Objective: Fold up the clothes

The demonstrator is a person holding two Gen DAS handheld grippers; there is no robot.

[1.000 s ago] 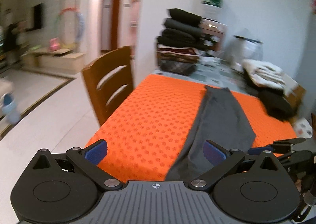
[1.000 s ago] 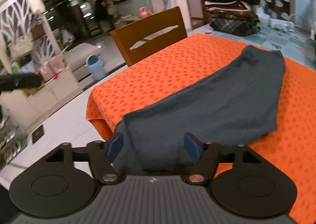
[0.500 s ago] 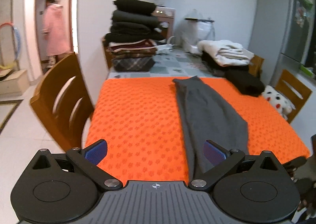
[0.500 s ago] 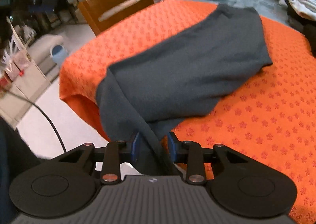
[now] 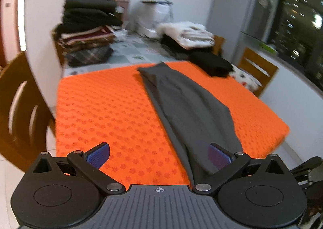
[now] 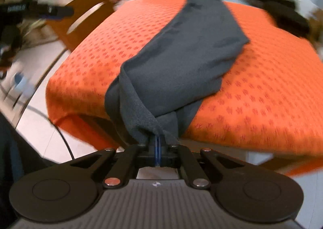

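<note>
Right wrist only, fingers (image 6: pixel 157 146) pinching grey garment (image 6: pixel 181 51)

matt grey knit garment (image 6: pixel 193 51) lies on a textured orange cloth (image 5: pixel 105 107), beside a glossy wooden chair (image 5: pixel 18 107).

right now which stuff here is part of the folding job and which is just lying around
In the job:
grey garment, pinched at its near end
right gripper, shut on it
left gripper, open
orange table cover

Lying about:
stack of folded clothes
white bundle
black bundle
wooden chair
</note>
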